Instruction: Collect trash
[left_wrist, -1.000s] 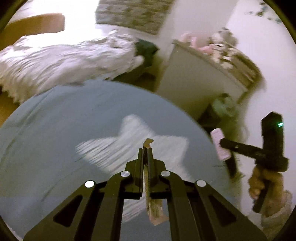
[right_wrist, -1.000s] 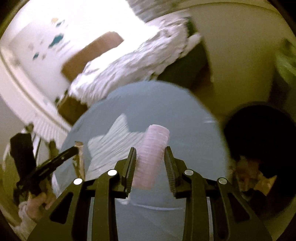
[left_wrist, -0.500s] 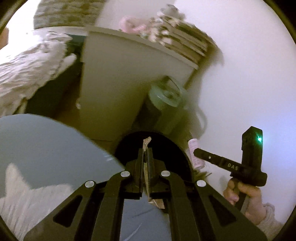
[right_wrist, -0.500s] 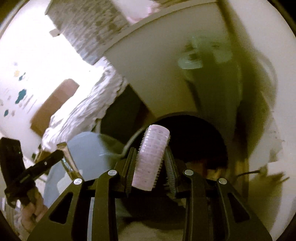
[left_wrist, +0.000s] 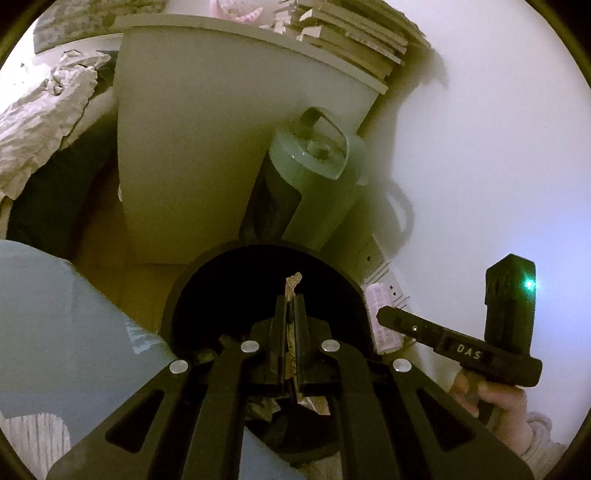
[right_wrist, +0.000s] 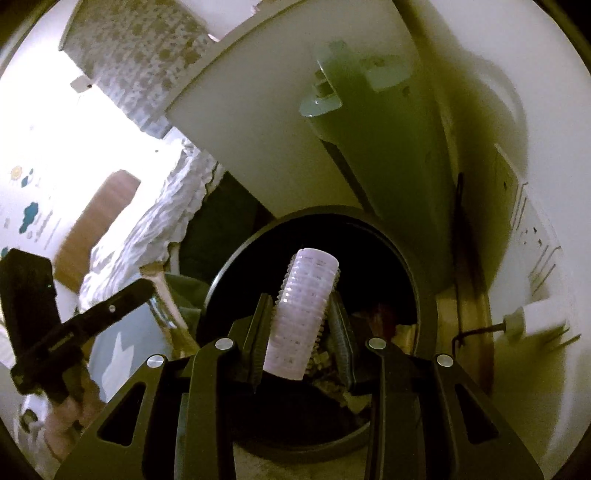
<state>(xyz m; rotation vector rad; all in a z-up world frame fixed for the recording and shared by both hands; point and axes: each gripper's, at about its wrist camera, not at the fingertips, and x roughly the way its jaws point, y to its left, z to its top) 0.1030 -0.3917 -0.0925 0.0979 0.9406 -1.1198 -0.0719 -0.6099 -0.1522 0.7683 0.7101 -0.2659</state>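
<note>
Dim yellowish light, fisheye-warped edges

Our left tool (left_wrist: 290, 310) and right tool (right_wrist: 301, 317) are matte black with silver screws; our sleeve (left_wrist: 541, 432) is pale.

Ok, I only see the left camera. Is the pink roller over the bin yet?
Observer: Yes. The right camera shows the pink roller above the bin's dark opening.
Operator: Is it held tight?
Observer: It looks so. The right gripper is shut on it, with both pads pressing its sides.
Operator: Anything close to the bin on that side?
Observer: A white plug with a dark cable sits by the wall to the right.
</note>
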